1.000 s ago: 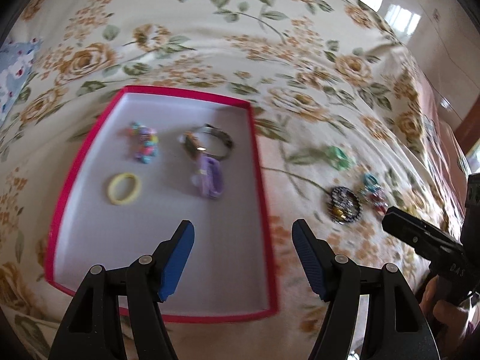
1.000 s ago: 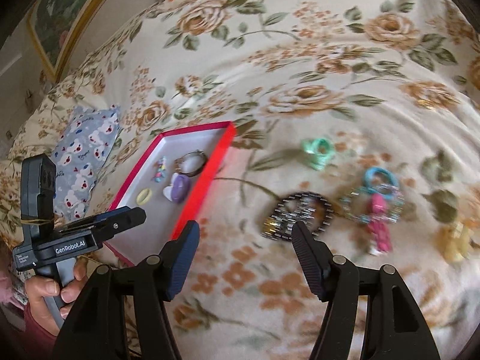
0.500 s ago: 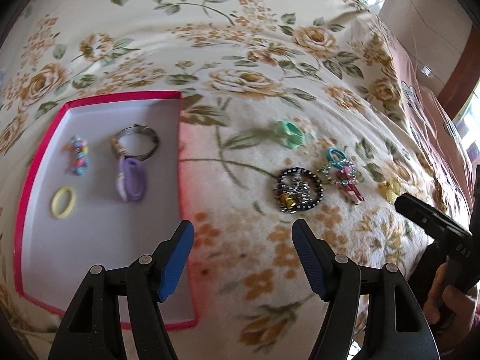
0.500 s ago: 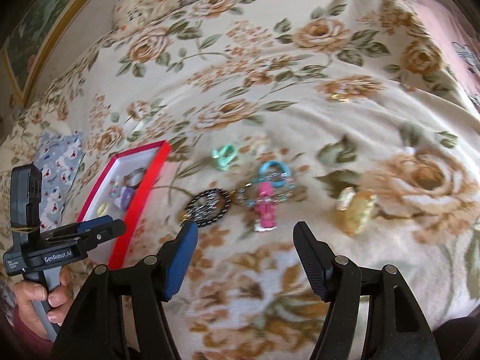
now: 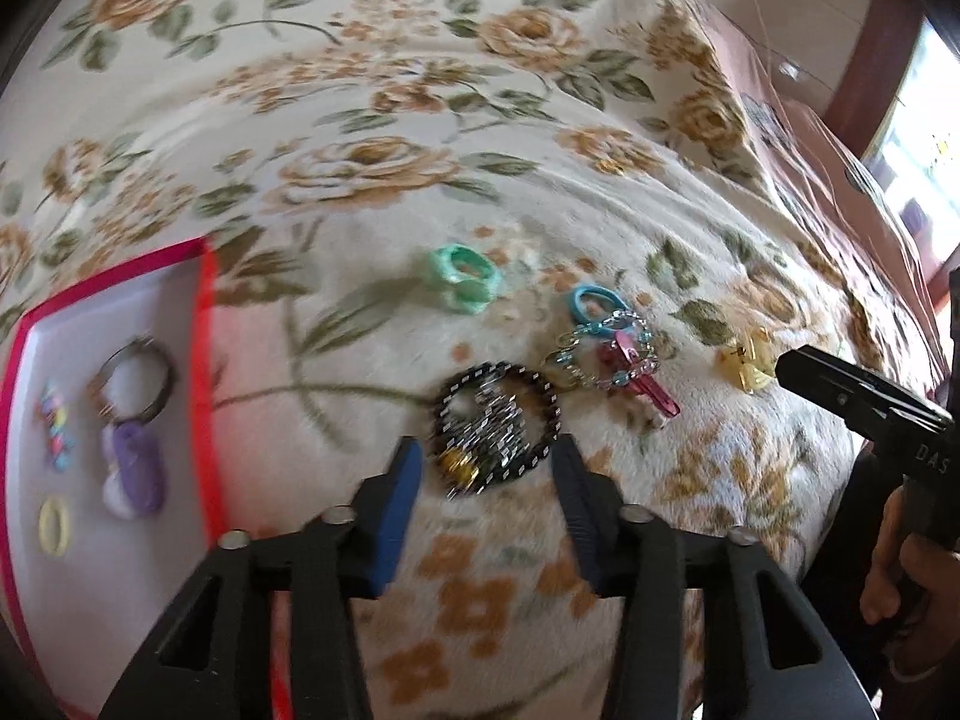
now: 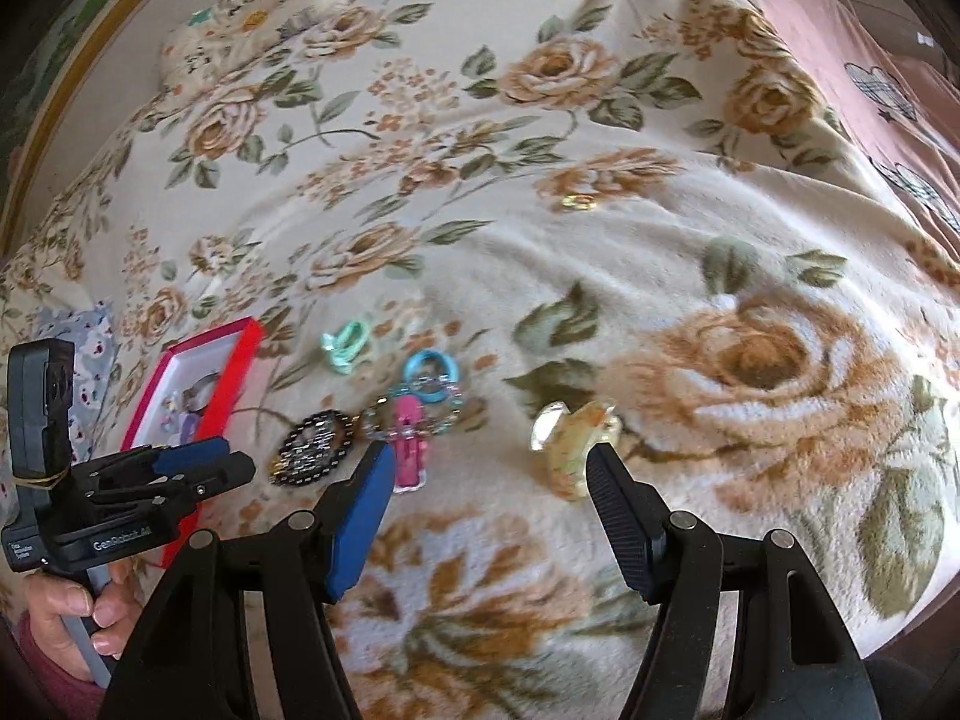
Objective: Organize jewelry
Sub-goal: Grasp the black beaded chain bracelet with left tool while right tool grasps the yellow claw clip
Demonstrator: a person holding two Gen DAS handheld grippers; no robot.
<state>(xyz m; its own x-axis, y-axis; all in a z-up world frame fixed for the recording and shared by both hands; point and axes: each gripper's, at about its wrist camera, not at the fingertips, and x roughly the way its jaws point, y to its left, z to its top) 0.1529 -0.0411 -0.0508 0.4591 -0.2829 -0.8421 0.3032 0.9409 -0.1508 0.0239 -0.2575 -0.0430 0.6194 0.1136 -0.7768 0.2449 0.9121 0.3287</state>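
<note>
1. Left tongs (image 5: 486, 468): jaws closing, the black beaded bracelet (image 5: 497, 427) between the 2 blue pads, which are not yet pressing on it.
2. Right tongs (image 6: 489, 483): jaws wide apart and empty, just in front of the yellow hair claw (image 6: 570, 435) lying on the floral blanket (image 6: 540, 240).
3. Pink hair clip (image 5: 642, 381), tangled with a bead chain and a blue ring (image 5: 591, 303), just right of the bracelet.
4. Green ring (image 5: 465, 276), farther back on the blanket.
5. Red-rimmed box (image 5: 207, 372), far left: holds a metal bangle (image 5: 141, 378), a purple piece, a yellow ring and coloured beads.
</note>
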